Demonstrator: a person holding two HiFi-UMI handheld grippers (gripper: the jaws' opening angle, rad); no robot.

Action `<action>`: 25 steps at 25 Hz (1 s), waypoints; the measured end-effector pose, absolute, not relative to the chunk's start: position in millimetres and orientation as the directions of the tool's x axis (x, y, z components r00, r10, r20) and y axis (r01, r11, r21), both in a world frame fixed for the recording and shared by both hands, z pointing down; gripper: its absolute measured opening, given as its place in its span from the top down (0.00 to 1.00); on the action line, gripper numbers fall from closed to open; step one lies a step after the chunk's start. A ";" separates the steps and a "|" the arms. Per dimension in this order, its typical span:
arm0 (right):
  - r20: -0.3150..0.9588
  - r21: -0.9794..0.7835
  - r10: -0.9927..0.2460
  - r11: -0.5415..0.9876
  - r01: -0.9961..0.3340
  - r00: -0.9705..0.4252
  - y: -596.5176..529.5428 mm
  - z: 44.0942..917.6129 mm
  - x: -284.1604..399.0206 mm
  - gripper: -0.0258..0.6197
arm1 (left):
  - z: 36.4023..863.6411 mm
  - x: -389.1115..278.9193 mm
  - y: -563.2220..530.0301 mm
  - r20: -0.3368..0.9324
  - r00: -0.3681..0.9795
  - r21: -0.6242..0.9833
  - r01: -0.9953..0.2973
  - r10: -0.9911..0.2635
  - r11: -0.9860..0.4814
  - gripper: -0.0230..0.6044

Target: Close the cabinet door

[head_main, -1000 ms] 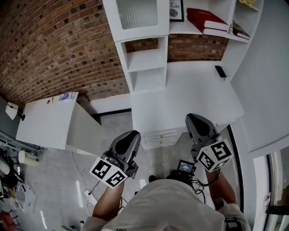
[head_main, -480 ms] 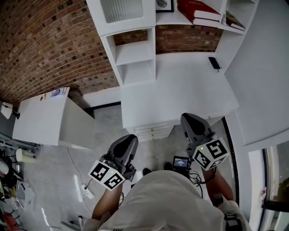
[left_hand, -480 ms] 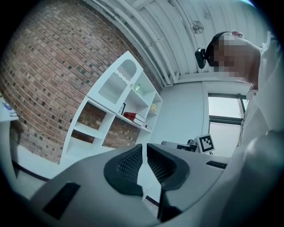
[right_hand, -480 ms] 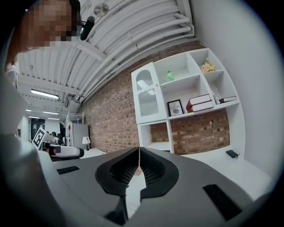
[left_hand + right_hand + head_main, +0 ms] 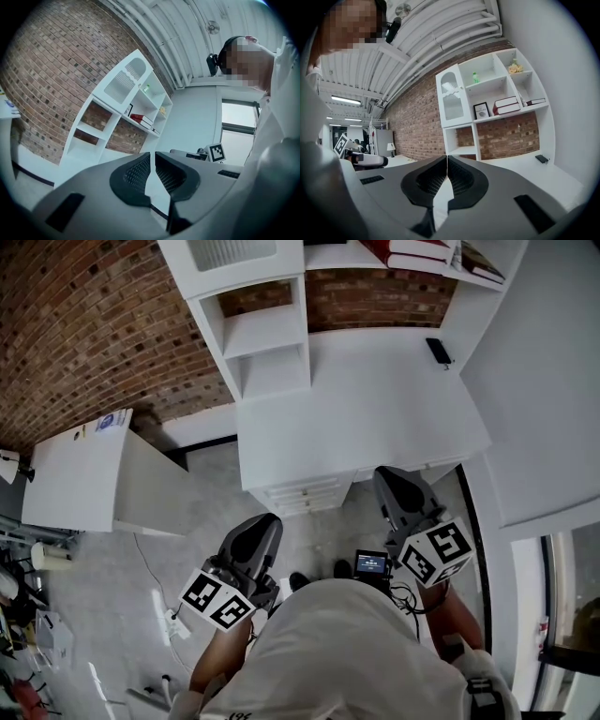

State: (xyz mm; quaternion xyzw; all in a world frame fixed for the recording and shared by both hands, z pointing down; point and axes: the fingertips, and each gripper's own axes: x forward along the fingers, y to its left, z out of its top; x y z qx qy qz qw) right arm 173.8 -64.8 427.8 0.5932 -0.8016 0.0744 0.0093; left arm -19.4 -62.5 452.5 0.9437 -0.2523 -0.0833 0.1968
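The cabinet door (image 5: 452, 101), above the back-left corner of the counter (image 5: 375, 399), appears already shut flush. Off the front edge, the left tool (image 5: 152, 157) is held barely parted and the right tool (image 5: 447, 159) closed, both empty. Only withdrawal seems called for.

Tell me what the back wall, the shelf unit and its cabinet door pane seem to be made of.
Back wall: bare brick, matte, mortar lines showing. Shelf unit: smooth white board, probably painted or laminated. Cabinet door pane: ribbed and translucent, glass or acrylic.
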 end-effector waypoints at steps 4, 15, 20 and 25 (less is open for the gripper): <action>0.121 -0.117 -0.947 0.285 -0.951 -0.299 -58.4 436.2 181.4 0.92 | 459.5 -11.1 -55.8 -0.044 0.862 0.432 -0.440 -0.505 -0.787 0.90; 0.145 -0.090 -0.934 0.316 -0.945 -0.326 -51.5 436.0 181.7 0.92 | 460.0 7.8 -45.6 -0.033 0.875 0.449 -0.418 -0.482 -0.790 0.90; 0.136 -0.073 -0.934 0.323 -0.944 -0.330 -57.3 426.9 183.0 0.92 | 453.6 17.8 -47.1 -0.034 0.884 0.443 -0.405 -0.467 -0.800 0.90; 0.139 -0.053 -0.932 0.331 -0.942 -0.335 -52.2 433.4 180.5 0.92 | 460.9 23.9 -36.6 -0.024 0.891 0.446 -0.396 -0.452 -0.803 0.90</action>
